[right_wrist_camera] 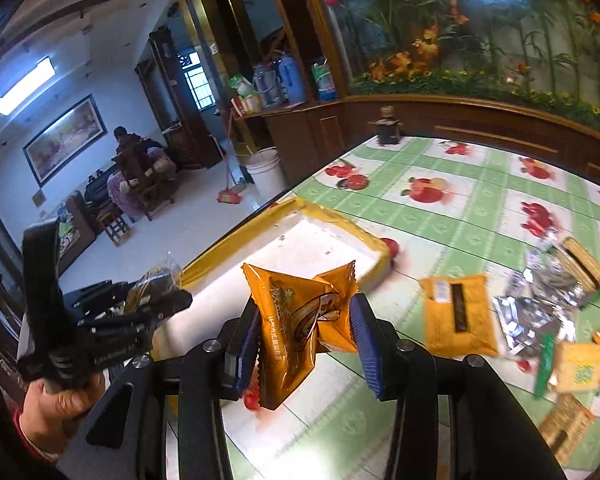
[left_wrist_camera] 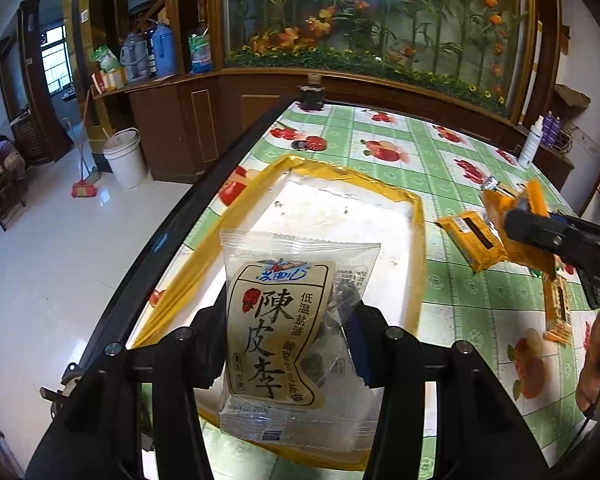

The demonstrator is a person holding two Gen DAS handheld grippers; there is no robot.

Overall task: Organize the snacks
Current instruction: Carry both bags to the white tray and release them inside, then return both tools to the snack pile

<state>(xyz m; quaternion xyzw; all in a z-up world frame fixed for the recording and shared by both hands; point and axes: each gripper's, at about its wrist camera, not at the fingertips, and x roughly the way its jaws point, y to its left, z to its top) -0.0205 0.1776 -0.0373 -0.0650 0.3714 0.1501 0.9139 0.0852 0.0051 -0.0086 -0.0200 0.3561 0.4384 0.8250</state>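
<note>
My left gripper (left_wrist_camera: 288,344) is shut on a clear plum-snack packet with a beige label (left_wrist_camera: 284,320), held upright over the near end of a white tray with a yellow taped rim (left_wrist_camera: 418,248). My right gripper (right_wrist_camera: 304,340) is shut on a crumpled orange snack packet (right_wrist_camera: 300,316) above the tablecloth, just right of the tray (right_wrist_camera: 332,216). In the left wrist view the right gripper (left_wrist_camera: 516,220) enters from the right with its orange packet (left_wrist_camera: 534,204). In the right wrist view the left gripper (right_wrist_camera: 164,296) shows at the left, held by a hand.
A yellow packet (right_wrist_camera: 456,316) lies flat beside the tray, with a pile of foil and orange snacks (right_wrist_camera: 560,300) further right. A dark jar (left_wrist_camera: 311,96) stands at the table's far edge. The table's left edge drops to a tiled floor with a white bucket (left_wrist_camera: 125,156).
</note>
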